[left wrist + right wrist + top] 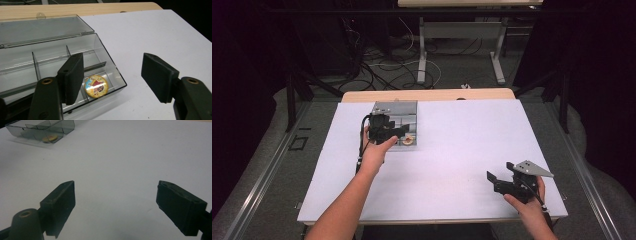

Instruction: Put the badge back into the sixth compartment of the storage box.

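From the high view, I have the left gripper (404, 131) hanging over the near right corner of the clear smoky-grey plastic compartment box (409, 108), which sits toward the far left of the white-covered worktop (472, 145); I keep it there because the round yellow picture badge (408, 141) lies in that corner cell, the one nearest me. The right gripper (490, 178) rests low near the near right edge, well apart from the box, parked out of the way so the left arm has room. In the left gripper view, my jaws are spread wide and empty, the left one over the box and the right one outside its wall over bare worktop, with the badge (96, 86) flat on the cell floor just beside the left jaw; the hinged lid (37, 30) lies folded back, leaving the cells open from above. In the right gripper view, those jaws also stand spread with nothing between them, and the box (40, 130) with its badge (50, 138) sits far off at top left.
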`<state>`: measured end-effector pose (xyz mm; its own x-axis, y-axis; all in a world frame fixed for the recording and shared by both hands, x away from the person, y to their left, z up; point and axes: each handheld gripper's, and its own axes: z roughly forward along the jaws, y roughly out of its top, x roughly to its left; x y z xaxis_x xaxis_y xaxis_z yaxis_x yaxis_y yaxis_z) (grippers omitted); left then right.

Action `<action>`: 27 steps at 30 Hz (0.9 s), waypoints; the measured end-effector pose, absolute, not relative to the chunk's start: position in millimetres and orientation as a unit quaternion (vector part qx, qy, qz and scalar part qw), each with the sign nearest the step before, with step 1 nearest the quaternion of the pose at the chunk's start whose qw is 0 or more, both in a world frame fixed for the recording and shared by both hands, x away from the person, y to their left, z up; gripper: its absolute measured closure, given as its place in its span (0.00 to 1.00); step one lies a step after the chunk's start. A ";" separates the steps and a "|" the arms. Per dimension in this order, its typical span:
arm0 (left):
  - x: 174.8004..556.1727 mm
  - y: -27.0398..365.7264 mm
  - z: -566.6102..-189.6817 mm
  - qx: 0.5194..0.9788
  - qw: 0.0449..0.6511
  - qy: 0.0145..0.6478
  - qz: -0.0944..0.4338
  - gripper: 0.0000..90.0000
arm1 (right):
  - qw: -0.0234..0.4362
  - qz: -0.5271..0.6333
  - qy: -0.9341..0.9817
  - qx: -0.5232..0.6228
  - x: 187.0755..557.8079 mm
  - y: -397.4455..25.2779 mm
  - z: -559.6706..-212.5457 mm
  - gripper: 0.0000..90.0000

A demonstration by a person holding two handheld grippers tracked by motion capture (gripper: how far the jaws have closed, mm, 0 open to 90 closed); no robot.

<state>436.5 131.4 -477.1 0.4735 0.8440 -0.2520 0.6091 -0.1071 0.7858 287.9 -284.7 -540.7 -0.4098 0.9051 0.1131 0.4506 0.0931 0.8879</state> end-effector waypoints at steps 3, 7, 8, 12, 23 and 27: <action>431.6 130.7 -474.0 0.735 0.452 0.488 0.127 0.33 | 0.248 0.466 0.698 0.483 288.8 -284.3 -541.3 0.17; 425.3 130.9 -470.4 0.739 0.458 0.480 0.121 0.26 | 0.244 0.467 0.699 0.484 288.2 -283.8 -541.0 0.17; 423.9 130.5 -469.9 0.737 0.460 0.481 0.119 0.24 | 0.245 0.466 0.699 0.484 288.2 -284.1 -541.0 0.17; 418.2 131.2 -468.4 0.740 0.459 0.478 0.114 0.18 | 0.247 0.466 0.699 0.483 287.9 -285.3 -540.6 0.17; 398.0 139.5 -472.3 0.745 0.468 0.463 0.107 0.01 | 0.249 0.464 0.700 0.483 287.4 -284.8 -540.6 0.17; 389.0 147.1 -472.6 0.753 0.461 0.455 0.112 0.01 | 0.250 0.462 0.700 0.483 287.2 -285.0 -540.5 0.17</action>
